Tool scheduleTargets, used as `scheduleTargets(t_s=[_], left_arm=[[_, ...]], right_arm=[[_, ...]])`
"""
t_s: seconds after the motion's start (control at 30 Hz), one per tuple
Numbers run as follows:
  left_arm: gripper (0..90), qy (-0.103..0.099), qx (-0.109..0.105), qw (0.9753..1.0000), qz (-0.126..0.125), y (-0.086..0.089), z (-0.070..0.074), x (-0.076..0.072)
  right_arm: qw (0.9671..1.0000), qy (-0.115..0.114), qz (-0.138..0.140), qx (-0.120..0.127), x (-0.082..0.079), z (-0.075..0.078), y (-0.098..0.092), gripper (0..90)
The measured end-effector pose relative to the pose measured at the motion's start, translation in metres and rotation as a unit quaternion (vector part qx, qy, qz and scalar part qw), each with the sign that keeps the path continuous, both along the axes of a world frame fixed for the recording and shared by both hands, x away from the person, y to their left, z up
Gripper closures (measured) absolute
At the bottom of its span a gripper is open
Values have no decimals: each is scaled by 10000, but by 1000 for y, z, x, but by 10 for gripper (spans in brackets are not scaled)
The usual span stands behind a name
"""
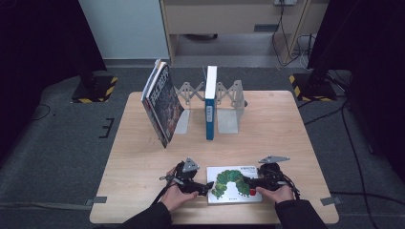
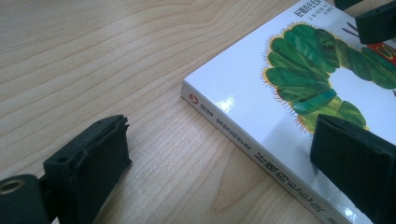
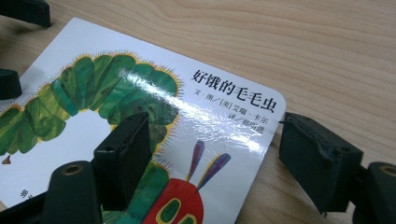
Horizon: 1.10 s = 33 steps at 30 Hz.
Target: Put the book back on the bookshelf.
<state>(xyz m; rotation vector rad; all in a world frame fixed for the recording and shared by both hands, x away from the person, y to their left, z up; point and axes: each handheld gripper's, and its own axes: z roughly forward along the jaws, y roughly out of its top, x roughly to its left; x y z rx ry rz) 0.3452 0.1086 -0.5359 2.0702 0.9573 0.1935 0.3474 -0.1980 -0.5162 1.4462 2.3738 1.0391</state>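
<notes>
Left hand-held gripper [image 1: 206, 187] open, straddling picture book [image 1: 234, 185] spine

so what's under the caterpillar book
The caterpillar book lies flat on the wooden table, its spine edge resting on bare wood. Whatever might sit beneath its cover is hidden.

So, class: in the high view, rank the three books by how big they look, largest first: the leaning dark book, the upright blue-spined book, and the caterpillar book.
1. Leaning dark book, its cover facing the camera.
2. Caterpillar book, lying flat between the left gripper and right gripper; close to the first, so that order is unsure.
3. Upright blue-spined book, seen nearly edge-on.
</notes>
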Motion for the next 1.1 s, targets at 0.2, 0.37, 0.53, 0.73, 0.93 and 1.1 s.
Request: scheduleTargets(t_s=[0.2,0.37,0.53,0.73,0.93,1.1], left_arm=[[30,-3,8,10000,10,0,0,0],[30,-4,9,10000,12,0,0,0],[19,-15,45,10000,-5,-1,0,-1],[11,-2,29,10000,9,-1,0,-1],[24,-1,10,10000,-16,-2,0,-1],[101,89,-48,9999,45,-1,3,-3]], right_arm=[[10000,92,-17,-1,0,-1,0,269],[9999,117,17,14,-1,-2,0,273],[9999,107,4,114,-1,0,-1,279],[9995,92,-26,286,-1,4,-5,280],[9982,90,88,591,-1,7,-4,310],[9995,80,57,299,-2,6,0,269]])
